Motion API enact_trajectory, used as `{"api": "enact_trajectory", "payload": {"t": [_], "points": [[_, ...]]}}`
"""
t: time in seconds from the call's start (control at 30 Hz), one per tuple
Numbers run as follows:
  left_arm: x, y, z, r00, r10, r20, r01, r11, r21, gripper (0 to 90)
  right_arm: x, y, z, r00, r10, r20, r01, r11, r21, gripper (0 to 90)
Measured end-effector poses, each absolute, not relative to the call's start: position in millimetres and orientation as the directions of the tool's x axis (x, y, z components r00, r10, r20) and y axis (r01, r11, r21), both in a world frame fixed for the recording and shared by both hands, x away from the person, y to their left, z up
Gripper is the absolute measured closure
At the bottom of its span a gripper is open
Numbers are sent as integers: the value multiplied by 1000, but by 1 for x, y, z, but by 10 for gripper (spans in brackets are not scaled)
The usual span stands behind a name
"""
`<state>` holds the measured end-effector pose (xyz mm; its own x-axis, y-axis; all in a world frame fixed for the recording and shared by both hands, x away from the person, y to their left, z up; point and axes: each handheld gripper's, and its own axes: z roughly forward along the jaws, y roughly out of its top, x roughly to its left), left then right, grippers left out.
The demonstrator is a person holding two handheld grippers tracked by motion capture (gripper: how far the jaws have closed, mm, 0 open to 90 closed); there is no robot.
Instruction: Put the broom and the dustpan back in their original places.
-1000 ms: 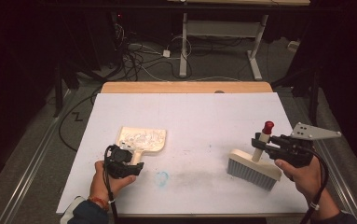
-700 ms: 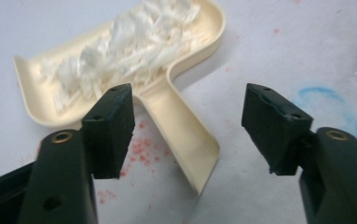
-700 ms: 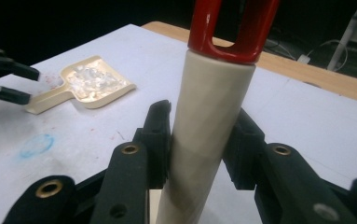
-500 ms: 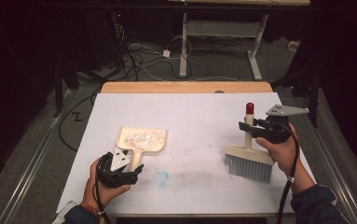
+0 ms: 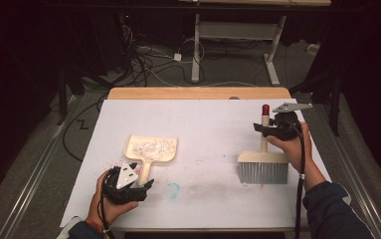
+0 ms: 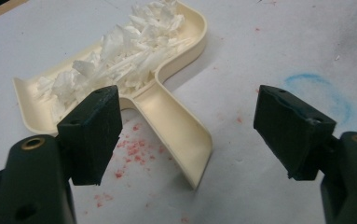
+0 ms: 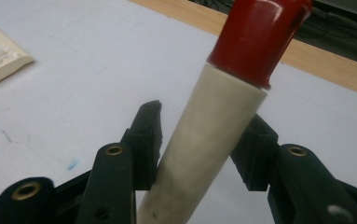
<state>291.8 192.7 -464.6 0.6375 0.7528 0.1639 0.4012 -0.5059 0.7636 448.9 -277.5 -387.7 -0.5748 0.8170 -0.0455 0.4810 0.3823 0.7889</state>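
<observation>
High view: left gripper [image 5: 141,189] sits lower left, jaws just spread wide, off the cream plastic dustpan [image 5: 150,151]. Right gripper [image 5: 260,129], centre right, is loosening around the white red-capped brush handle [image 5: 264,130], upright between its jaws.

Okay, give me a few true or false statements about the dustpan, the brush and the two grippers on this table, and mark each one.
1. The dustpan holds white shreds. True.
2. The left gripper clamps the dustpan's handle. False: its jaws stand wide open, the handle untouched between them.
3. The brush stands bristles down on the table. True.
4. The brush handle has a blue cap. False: it is red.
5. The brush handle sits between the right gripper's jaws. True.
</observation>
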Motion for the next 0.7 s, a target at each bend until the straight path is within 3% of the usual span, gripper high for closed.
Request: {"api": "enact_trajectory", "payload": {"t": [0.5, 0.7], "points": [[290, 187, -466, 662, 726, 185, 379, -537, 754, 223, 453, -278, -386, -504, 855, -117, 437, 370, 820, 529], [290, 187, -466, 664, 724, 190, 375, -542, 752, 222, 443, -275, -380, -520, 848, -100, 398, 344, 851, 509]]}}
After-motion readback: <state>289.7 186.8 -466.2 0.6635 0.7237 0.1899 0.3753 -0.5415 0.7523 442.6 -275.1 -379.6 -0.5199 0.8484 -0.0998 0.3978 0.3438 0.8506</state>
